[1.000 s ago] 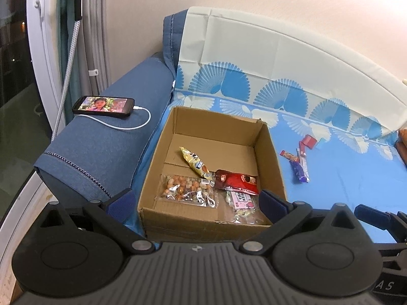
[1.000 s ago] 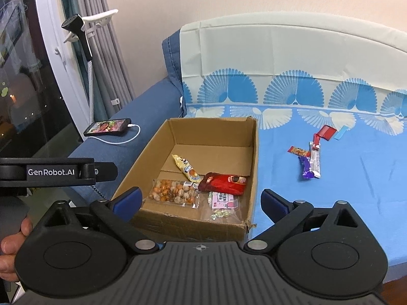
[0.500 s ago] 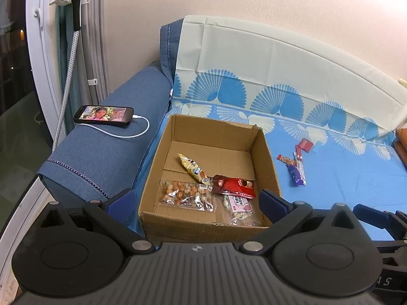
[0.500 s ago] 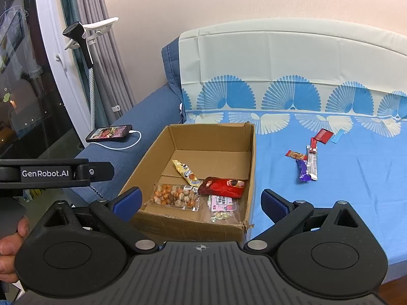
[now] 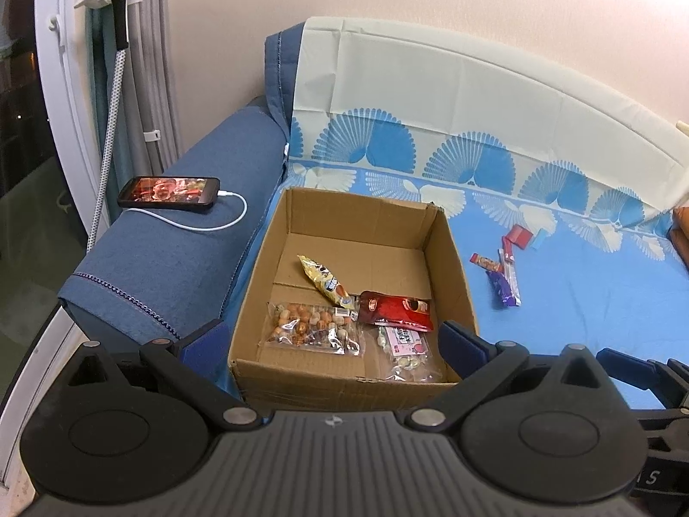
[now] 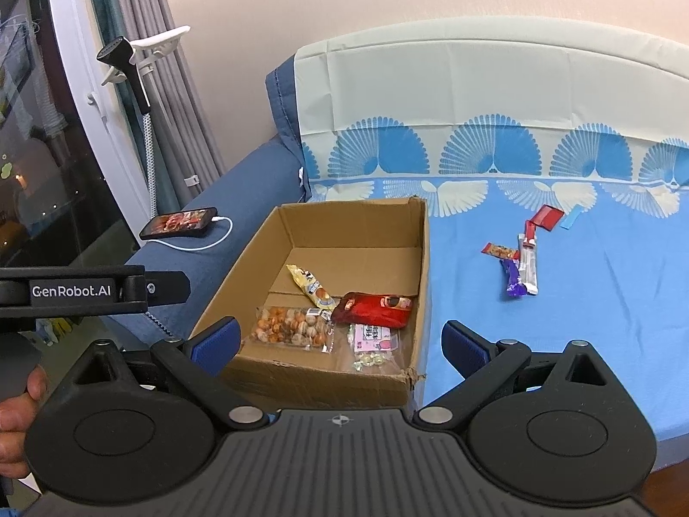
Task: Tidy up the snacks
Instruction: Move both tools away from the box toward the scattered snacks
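Lighting as I read it: warm, even indoor light, moderately bright in both views; source not visible. Window [image 6: 38, 163] dark, carrying small reflected glints. Phone [image 5: 170, 191] screen glows. Soft shadow inside the cardboard box [image 5: 357, 232]. Strong fisheye bending at the edges; frame corners blacked out. My tongs' housings sit dark in the foreground. Focus sharp overall.

Cardboard box [image 5: 448, 258] on sofa seat [image 5: 581, 314], four snack packets [image 5: 314, 329] inside at its 6 o'clock end, loose snack wrappers [image 5: 501, 278] at box's 3 o'clock, phone [image 5: 169, 191] on armrest [image 5: 172, 267] at 10 o'clock.
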### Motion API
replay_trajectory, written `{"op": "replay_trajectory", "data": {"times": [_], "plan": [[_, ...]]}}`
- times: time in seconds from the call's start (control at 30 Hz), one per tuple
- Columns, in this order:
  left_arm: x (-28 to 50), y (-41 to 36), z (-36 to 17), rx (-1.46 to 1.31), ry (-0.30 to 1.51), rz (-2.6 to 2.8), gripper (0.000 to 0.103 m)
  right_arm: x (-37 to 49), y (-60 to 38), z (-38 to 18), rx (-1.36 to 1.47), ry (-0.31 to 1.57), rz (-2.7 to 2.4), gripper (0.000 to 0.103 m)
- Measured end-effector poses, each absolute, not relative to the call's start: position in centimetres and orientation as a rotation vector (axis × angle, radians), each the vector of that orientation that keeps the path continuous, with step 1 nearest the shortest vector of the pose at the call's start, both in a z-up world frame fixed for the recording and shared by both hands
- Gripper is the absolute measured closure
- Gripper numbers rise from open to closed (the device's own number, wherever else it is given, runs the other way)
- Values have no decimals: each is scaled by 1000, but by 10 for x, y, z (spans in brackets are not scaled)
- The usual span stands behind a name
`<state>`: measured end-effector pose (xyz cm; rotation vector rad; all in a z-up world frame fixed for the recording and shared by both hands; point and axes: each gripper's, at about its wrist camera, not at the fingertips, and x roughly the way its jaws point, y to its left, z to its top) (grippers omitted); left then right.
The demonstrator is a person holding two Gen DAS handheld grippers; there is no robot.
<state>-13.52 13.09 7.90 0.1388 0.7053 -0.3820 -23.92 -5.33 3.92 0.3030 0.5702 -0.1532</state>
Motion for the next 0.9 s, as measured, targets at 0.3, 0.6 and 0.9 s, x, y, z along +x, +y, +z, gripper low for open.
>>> {"op": "replay_trajectory", "data": {"times": [0.3, 0.6, 0.9], "plan": [[-120, 115, 71, 167, 741, -380, 0, -234, -77, 30, 354, 579, -188, 3], [-87, 64, 72, 212, 778, -388, 0, -249, -149, 6, 448, 580, -362, 3], [-49, -18, 67, 247, 820, -434, 0, -238, -240, -38, 479, 595, -538, 3]]}}
